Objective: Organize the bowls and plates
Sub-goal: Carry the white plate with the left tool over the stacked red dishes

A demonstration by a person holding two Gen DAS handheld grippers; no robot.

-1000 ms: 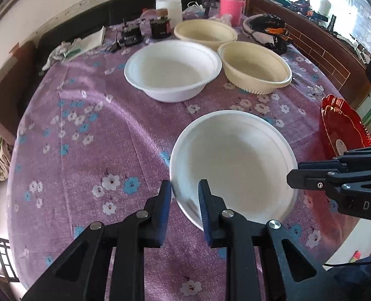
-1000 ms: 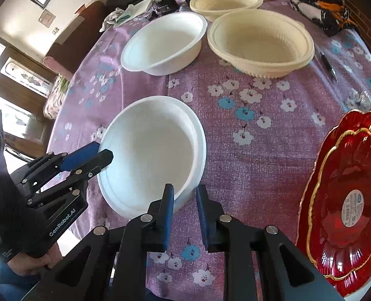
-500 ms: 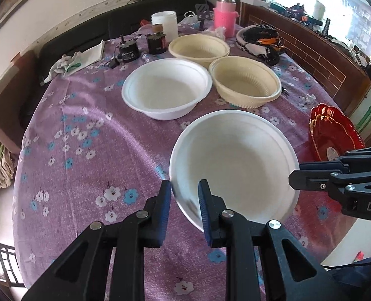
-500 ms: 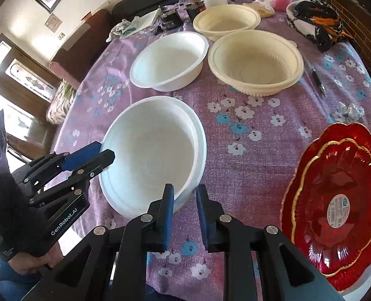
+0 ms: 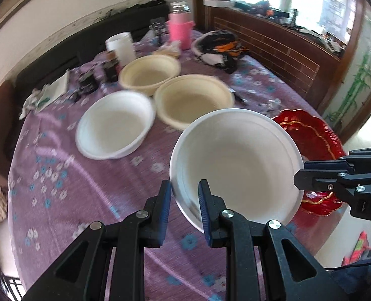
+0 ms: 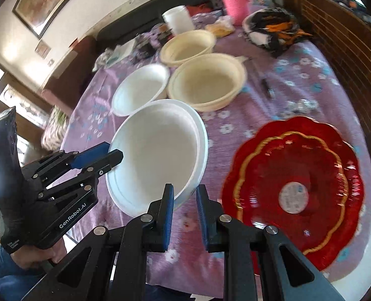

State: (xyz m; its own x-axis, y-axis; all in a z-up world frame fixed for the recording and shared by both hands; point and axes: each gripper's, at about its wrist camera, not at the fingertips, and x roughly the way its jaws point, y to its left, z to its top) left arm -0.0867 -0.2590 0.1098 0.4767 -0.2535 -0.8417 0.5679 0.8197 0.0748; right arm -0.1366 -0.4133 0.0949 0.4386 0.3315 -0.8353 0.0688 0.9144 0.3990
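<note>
A white foam bowl [image 5: 235,165] [image 6: 158,160] hangs tilted above the purple flowered tablecloth [image 5: 85,188]. My left gripper [image 5: 184,193] is shut on its near-left rim. My right gripper [image 6: 184,195] is shut on the opposite rim. Each wrist view shows the other gripper at the bowl's edge: the right gripper [image 5: 301,175] and the left gripper [image 6: 110,153]. A second white bowl [image 5: 115,125] [image 6: 141,87] rests on the table beyond. Two cream bowls [image 5: 193,100] [image 6: 206,80] stand behind it. Stacked red plates with gold trim [image 5: 308,135] [image 6: 293,183] lie at the right.
A pink jug [image 5: 179,28], a white cup [image 5: 120,45], dark jars [image 5: 111,65] and a black-and-orange cloth [image 6: 273,31] crowd the far end. A pen [image 6: 267,87] lies right of the cream bowls. A wooden partition [image 5: 273,50] borders the right side.
Both grippers have risen with the white bowl, lifting it off the cloth and carrying it toward the other bowls. The bowl now tilts, and the red plates show more fully.
</note>
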